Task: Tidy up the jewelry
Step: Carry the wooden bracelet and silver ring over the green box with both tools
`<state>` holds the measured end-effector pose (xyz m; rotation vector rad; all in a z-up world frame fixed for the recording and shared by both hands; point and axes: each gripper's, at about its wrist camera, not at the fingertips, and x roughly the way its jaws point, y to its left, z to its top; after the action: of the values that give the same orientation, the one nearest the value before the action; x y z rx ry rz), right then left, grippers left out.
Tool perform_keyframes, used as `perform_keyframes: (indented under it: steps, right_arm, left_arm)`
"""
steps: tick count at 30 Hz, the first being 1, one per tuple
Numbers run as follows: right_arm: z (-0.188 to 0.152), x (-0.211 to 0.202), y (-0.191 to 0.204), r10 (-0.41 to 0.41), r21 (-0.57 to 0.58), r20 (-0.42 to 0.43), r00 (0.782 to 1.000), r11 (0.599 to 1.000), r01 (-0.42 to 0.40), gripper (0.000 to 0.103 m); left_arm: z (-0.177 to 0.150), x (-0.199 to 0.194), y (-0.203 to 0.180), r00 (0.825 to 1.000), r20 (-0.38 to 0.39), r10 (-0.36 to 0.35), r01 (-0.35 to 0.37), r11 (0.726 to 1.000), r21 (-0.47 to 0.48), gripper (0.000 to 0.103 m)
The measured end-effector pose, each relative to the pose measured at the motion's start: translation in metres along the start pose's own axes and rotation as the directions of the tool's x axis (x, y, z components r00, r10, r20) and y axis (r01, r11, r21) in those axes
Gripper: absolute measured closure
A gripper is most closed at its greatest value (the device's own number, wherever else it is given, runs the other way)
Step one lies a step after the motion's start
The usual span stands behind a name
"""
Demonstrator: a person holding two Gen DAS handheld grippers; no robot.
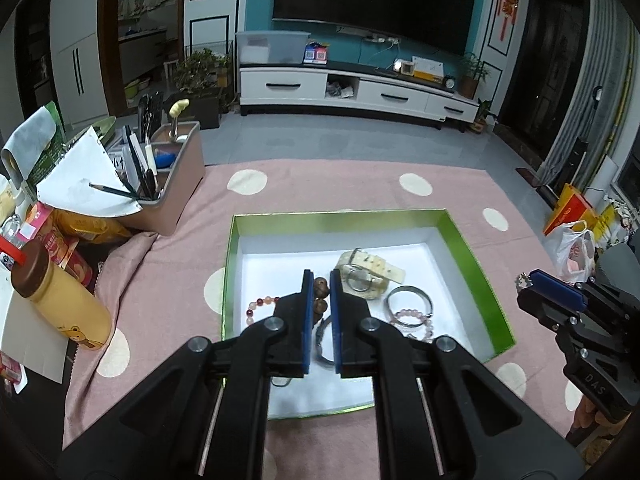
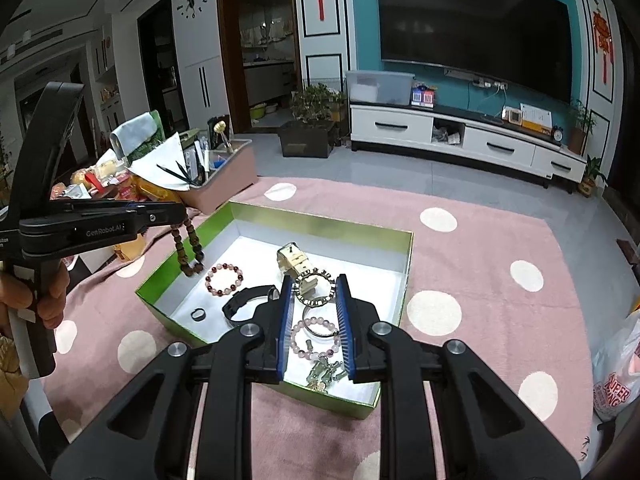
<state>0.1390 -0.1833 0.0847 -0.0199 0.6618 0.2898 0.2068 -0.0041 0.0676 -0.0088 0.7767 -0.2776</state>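
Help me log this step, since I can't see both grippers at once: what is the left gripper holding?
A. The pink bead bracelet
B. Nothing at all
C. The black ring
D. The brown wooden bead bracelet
D. In the right wrist view the left gripper pinches the brown wooden bead bracelet, which hangs down from its tips over the green box; the pink bead bracelet and black ring lie inside the box.
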Motion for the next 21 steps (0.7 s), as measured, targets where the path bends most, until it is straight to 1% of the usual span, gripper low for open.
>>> perform_keyframes:
  steps: [10, 21]
  right_arm:
    - [-0.003, 0.028, -0.007, -0.005, 0.026, -0.048, 0.999, 1.0, 0.006, 0.082]
    - [-0.006, 0.047, -0.01, -0.011, 0.032, -0.083, 0.996, 0.999, 0.014, 0.082]
  left_arm:
    - [-0.008, 0.035, 0.008, 0.998, -0.063, 0.029, -0.029, 1.0, -0.003, 0.096]
    - [-0.015, 0.052, 0.009, 0.995, -0.095, 0.036, -0.035, 0.999, 0.014, 0.096]
